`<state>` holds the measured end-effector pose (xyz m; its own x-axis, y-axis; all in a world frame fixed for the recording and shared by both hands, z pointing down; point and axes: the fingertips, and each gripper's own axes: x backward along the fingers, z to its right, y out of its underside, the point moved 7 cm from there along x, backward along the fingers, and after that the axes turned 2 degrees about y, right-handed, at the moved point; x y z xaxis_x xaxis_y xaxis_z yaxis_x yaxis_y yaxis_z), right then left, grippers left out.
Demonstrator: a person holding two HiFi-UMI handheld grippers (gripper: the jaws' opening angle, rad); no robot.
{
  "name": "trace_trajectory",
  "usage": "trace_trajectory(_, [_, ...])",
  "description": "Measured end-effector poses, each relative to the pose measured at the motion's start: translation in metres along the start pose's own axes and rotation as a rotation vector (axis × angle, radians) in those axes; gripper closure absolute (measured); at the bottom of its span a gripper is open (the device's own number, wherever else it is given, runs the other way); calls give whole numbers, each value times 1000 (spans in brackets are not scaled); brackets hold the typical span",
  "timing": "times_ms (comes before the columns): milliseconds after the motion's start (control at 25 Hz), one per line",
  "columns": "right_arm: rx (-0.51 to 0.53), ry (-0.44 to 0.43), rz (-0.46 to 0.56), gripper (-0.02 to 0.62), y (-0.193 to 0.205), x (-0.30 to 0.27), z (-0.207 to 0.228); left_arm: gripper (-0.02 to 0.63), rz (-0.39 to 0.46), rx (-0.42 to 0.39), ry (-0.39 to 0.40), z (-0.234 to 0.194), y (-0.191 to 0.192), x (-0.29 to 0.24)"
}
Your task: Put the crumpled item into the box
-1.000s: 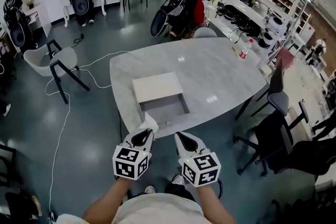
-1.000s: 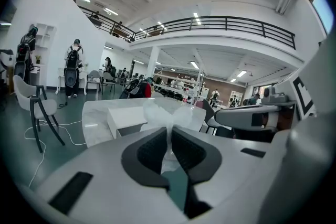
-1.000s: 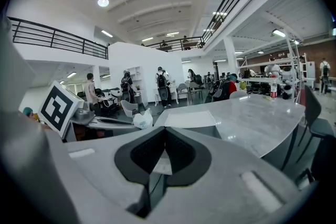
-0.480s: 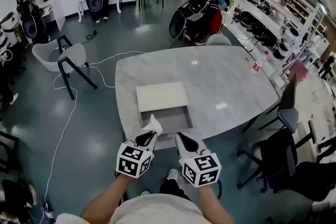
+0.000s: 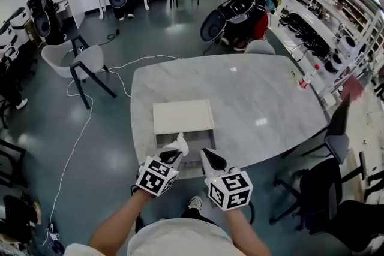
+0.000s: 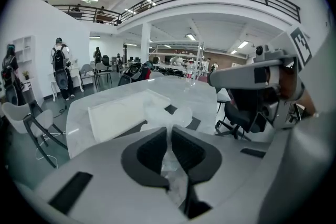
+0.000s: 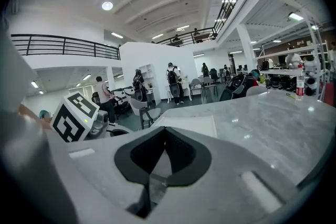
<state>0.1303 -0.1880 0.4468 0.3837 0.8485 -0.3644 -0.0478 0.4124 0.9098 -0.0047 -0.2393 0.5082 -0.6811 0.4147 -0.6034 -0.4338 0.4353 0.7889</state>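
My left claw [image 5: 173, 156] is clamped on the crumpled plastic item [image 5: 179, 144], held above the near edge of the open box [image 5: 201, 139]. My right claw [image 5: 208, 157] is closed and empty. Release into the box is not yet done.

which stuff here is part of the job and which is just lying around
Job: crumpled wad, pinched in the left gripper; open box on the table.
Lying about: bottle, chairs, floor cable.
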Motion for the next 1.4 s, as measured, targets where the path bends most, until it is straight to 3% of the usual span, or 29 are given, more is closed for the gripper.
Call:
trace_trajectory(320, [-4,-44,-20,591,-5,-13,34,577,-105,-116,-6,-1,-10,-40])
trace_trajectory(920, [-14,-102,-57,591,-4,-36,77,575,-330,-237,48,-4,-2,-95])
trace_trajectory(1400, [-17,-117,-68,591,-3,-42,94,575,-365,-230,53,-5,-3,-113])
